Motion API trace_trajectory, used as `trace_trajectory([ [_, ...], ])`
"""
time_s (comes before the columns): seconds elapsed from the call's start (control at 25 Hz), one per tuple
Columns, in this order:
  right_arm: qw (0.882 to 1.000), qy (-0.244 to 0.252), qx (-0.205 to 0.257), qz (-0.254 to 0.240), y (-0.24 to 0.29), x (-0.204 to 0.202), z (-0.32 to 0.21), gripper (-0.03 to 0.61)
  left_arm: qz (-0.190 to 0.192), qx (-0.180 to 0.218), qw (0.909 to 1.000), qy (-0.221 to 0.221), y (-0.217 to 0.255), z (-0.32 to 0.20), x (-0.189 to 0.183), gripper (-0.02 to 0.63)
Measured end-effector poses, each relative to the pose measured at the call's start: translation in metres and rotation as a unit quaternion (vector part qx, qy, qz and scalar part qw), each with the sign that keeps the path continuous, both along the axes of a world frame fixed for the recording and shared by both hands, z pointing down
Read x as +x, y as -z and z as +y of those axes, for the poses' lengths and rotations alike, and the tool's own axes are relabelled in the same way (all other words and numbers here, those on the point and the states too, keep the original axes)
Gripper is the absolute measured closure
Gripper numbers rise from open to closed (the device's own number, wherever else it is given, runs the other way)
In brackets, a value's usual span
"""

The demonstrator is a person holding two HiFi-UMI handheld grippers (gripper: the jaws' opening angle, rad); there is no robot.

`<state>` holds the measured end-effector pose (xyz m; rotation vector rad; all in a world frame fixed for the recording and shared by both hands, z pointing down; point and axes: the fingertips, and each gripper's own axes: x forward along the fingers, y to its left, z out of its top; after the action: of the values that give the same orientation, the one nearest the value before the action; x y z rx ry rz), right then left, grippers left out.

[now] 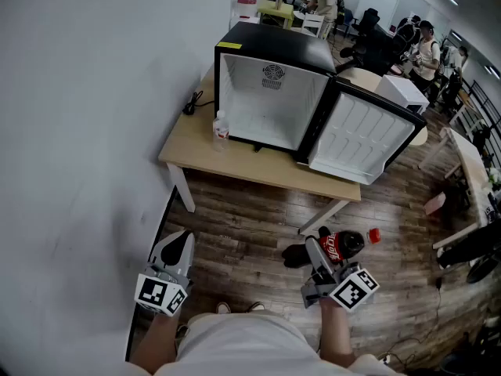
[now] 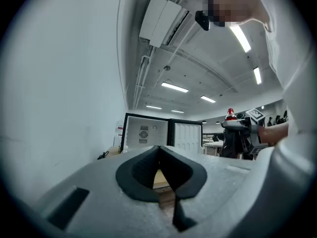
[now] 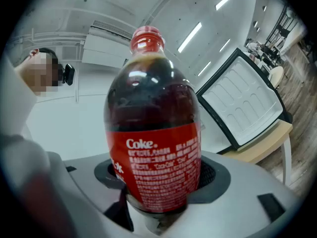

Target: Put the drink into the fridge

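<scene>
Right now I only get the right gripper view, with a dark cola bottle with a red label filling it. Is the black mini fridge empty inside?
Observer: Yes. Head view shows the black mini fridge with a bare white interior, its door swung wide.
Operator: Left gripper?
Observer: The left gripper is shut with nothing between its jaws.
Operator: Table clutter?
Observer: One small clear plastic bottle stands on the light wooden table, just left of the fridge opening.

You're wearing a white top; your left gripper and right gripper are looking pale grey, black-padded, each sporting a black-and-white marker cube behind its jaws.
</scene>
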<state>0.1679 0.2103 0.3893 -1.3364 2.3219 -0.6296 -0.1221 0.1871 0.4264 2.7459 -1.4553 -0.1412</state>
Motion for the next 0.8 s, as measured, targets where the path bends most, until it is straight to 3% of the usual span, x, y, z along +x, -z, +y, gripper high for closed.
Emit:
trace_trajectory([
  [0.32, 1.0, 0.007, -0.006, 0.011, -0.006, 0.001, -0.002, 0.262, -0.001, 0.003, 1.0, -0.009, 0.0, -0.005, 0.015, 0.6],
  [0.8, 0.999, 0.005, -0.018, 0.033, -0.016, 0.033, -0.021, 0.259, -0.012, -0.006, 0.9999, 0.008, -0.004, -0.01, 0.04, 0.6],
])
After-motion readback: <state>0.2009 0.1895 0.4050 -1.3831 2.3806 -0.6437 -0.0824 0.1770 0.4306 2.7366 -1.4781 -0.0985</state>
